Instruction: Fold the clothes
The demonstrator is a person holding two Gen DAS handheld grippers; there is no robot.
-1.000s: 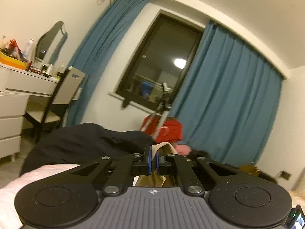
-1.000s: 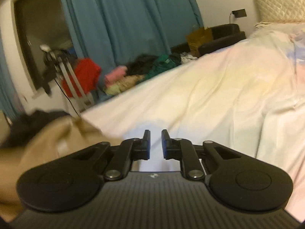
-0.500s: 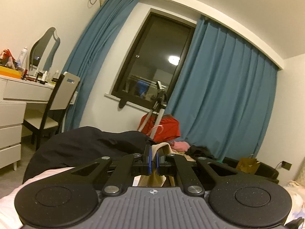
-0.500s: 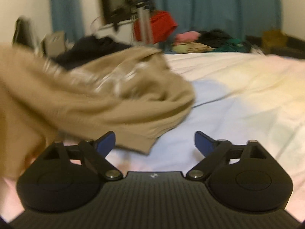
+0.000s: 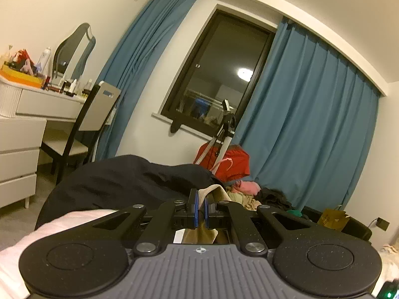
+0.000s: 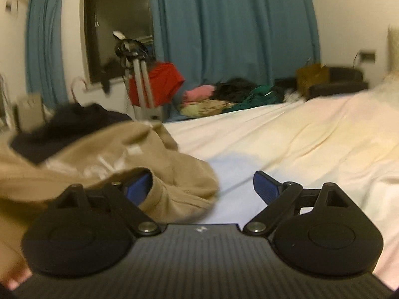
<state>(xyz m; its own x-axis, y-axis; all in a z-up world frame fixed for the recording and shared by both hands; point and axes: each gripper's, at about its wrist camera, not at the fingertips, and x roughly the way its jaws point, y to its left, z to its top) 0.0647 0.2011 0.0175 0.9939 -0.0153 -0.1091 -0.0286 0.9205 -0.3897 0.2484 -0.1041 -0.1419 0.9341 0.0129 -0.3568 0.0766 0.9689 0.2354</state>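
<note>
A tan sweatshirt (image 6: 104,164) lies crumpled on the left part of the white bed (image 6: 286,134) in the right wrist view. My right gripper (image 6: 203,188) hovers low over the sheet; its jaws stand wide and are closing a little, with a fold of the tan cloth lying against the left blue pad (image 6: 138,189), not pinched. In the left wrist view my left gripper (image 5: 200,205) is shut on a fold of the same tan sweatshirt (image 5: 212,194), which pokes up between and hangs below the pads.
A black garment (image 5: 124,182) is heaped at the bed's far left corner. Beyond the bed stand a tripod (image 6: 139,74), red cloth (image 6: 164,82) and a pile of clothes (image 6: 224,97) under blue curtains. A dresser (image 5: 22,134) and chair (image 5: 84,124) stand on the left.
My right gripper went from shut to wide open and swung left toward the tan sweatshirt, which now reaches its left pad. The left gripper kept its grip and barely shifted.
</note>
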